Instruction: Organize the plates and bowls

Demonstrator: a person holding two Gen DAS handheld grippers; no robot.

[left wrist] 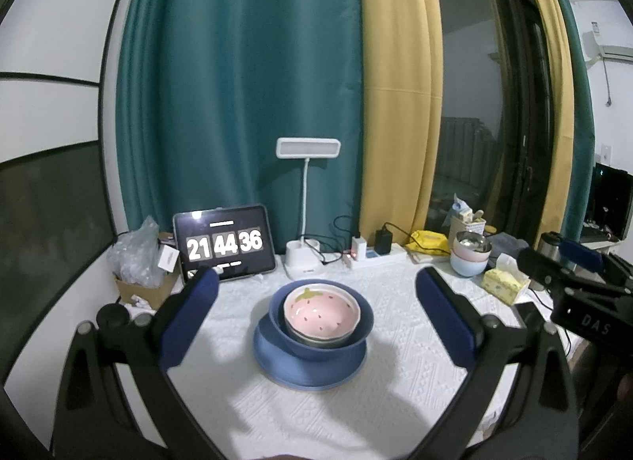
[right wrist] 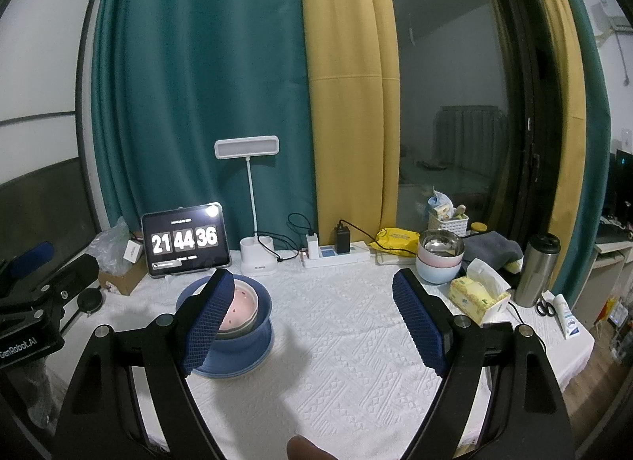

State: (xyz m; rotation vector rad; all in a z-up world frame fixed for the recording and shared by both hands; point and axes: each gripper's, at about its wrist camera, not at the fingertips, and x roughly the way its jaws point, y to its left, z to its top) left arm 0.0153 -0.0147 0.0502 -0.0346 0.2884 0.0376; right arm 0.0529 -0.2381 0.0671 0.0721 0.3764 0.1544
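Left wrist view looks into the pink strawberry bowl (left wrist: 321,309), nested in a blue bowl (left wrist: 320,337) on a blue plate (left wrist: 308,371) mid-bench, between the left gripper's (left wrist: 316,313) wide, empty jaws. Right wrist view alone shows scissors (right wrist: 546,307); the right gripper (right wrist: 312,321) gapes wide, holding nothing.

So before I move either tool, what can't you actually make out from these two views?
- Blue stack: how many plates lie under the blue bowl; the bowl hides them in both views.
- Strawberry bowl: what sits beneath it; the blue bowl's wall covers it. In the right wrist view a tool finger hides its left side.
- Bowl stack at back right: contents of the steel top bowl, too small.
- Tablet: small text, too small.
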